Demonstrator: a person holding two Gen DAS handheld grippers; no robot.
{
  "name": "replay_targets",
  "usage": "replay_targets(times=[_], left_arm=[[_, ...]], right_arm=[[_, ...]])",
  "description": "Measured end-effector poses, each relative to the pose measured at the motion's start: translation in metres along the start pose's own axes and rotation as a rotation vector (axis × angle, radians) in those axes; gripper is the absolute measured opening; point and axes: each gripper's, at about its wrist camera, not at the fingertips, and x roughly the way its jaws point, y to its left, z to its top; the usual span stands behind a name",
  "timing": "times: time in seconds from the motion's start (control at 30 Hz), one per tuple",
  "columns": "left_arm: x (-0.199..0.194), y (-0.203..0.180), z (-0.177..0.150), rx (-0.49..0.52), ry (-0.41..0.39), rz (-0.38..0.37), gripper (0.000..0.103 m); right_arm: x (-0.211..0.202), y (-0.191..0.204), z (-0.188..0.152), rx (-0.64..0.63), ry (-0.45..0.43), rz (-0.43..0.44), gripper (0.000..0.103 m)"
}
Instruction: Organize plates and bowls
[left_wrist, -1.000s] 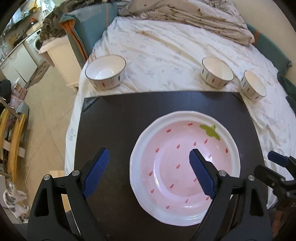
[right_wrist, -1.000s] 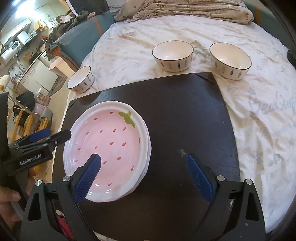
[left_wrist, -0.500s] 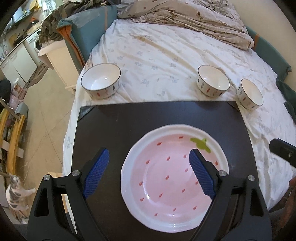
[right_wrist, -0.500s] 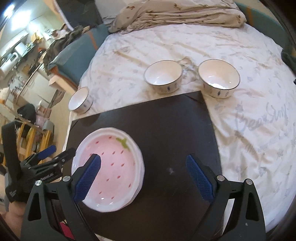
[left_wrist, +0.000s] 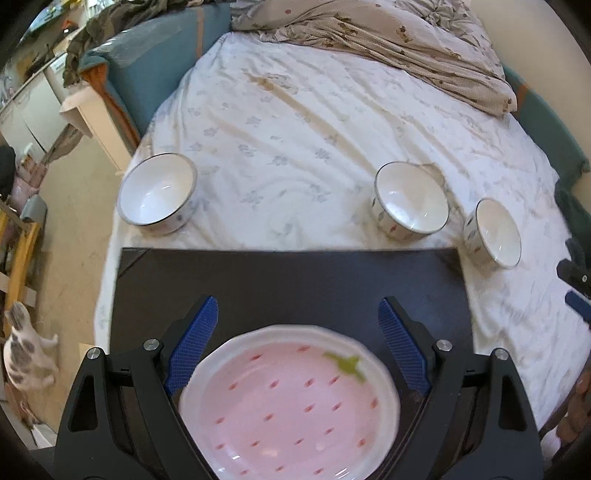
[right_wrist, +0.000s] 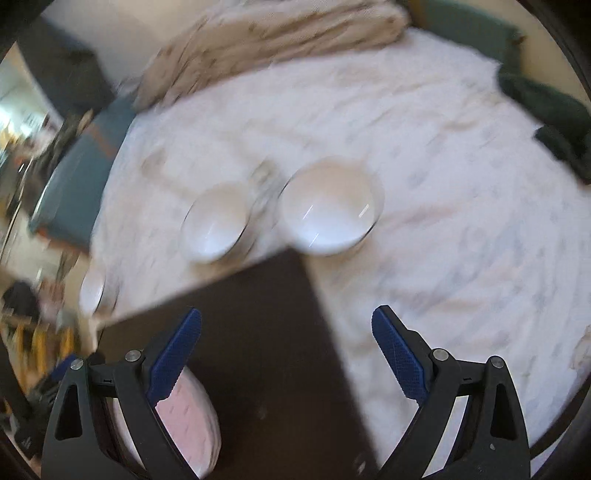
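- A grey-and-white cat (left_wrist: 26, 354) stands on the floor at the far left of the left wrist view, beside the bed.
- The left bowl (left_wrist: 157, 194) sits upright on the white floral sheet (left_wrist: 295, 147), just beyond the far left corner of the black board (left_wrist: 288, 284), mouth facing up.
- The left gripper (left_wrist: 295, 343) hangs over the near part of the board with its blue-padded fingers (left_wrist: 192, 343) spread wide and nothing between them.
- The pink strawberry plate (left_wrist: 291, 402) lies flat on the board at its near edge, below that gripper. It is round, so it has no long axis; its green leaf mark sits toward the far right of the rim, pointing away toward the bowls.
- The middle bowl (left_wrist: 410, 201) rests on the sheet just past the board's far edge, tipped slightly toward the camera.
- The right bowl (left_wrist: 493, 232) stands near it, just off the board's far right corner, also tilted; the two bowls are close but apart.
- A crumpled beige blanket (left_wrist: 388, 40) lies along the far end of the bed.
- In the right wrist view, heavily blurred, the right gripper (right_wrist: 286, 354) hovers above the board's right edge, fingers wide apart and holding nothing.
- There the plate shows at lower left behind the left finger, and the middle and right bowls appear side by side beyond the board corner.
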Motion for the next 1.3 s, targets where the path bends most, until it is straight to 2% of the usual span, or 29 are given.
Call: replay_targets(times=[0.13, 0.23, 0.33, 0.47, 0.63, 0.8, 0.83, 0.87, 0.9, 1.03, 1.1, 1.2, 1.27, 1.3], left_arm=[[0.014, -0.025, 0.019, 0.002, 0.013, -0.007, 0.086], [0.026, -0.047, 0.030, 0.017, 0.034, -0.019, 0.086], [0.041, -0.071, 0.039, 0.045, 0.052, -0.022, 0.086], [0.061, -0.101, 0.046, 0.066, 0.080, -0.034, 0.086], [0.085, -0.133, 0.055, 0.079, 0.117, -0.052, 0.086], [0.103, -0.166, 0.064, 0.101, 0.152, -0.138, 0.085], [0.106, -0.172, 0.065, 0.112, 0.159, -0.155, 0.078], [0.109, -0.178, 0.065, 0.121, 0.169, -0.174, 0.067], [0.113, -0.184, 0.066, 0.127, 0.182, -0.189, 0.062], [0.133, -0.205, 0.064, 0.120, 0.249, -0.195, 0.043], [0.139, -0.211, 0.063, 0.117, 0.263, -0.198, 0.037], [0.147, -0.217, 0.062, 0.126, 0.281, -0.201, 0.024], [0.152, -0.221, 0.060, 0.150, 0.287, -0.207, 0.007], [0.153, -0.222, 0.059, 0.157, 0.290, -0.204, 0.007]], right_arm=[[0.009, -0.024, 0.022, 0.111, 0.009, -0.017, 0.096], [0.023, -0.033, 0.032, 0.145, 0.021, -0.045, 0.096], [0.039, -0.035, 0.035, 0.138, 0.032, -0.122, 0.096], [0.057, -0.044, 0.043, 0.188, 0.066, -0.085, 0.096], [0.069, -0.060, 0.059, 0.236, 0.044, -0.081, 0.096], [0.082, -0.081, 0.068, 0.265, 0.042, -0.031, 0.095], [0.085, -0.084, 0.069, 0.267, 0.047, -0.024, 0.094], [0.088, -0.086, 0.068, 0.280, 0.054, -0.015, 0.085], [0.092, -0.091, 0.066, 0.305, 0.074, 0.001, 0.076], [0.105, -0.098, 0.059, 0.346, 0.120, 0.029, 0.057], [0.111, -0.099, 0.057, 0.341, 0.141, 0.043, 0.038], [0.117, -0.098, 0.054, 0.340, 0.170, 0.065, 0.030], [0.121, -0.097, 0.052, 0.334, 0.179, 0.064, 0.024], [0.121, -0.097, 0.052, 0.331, 0.181, 0.066, 0.022]])
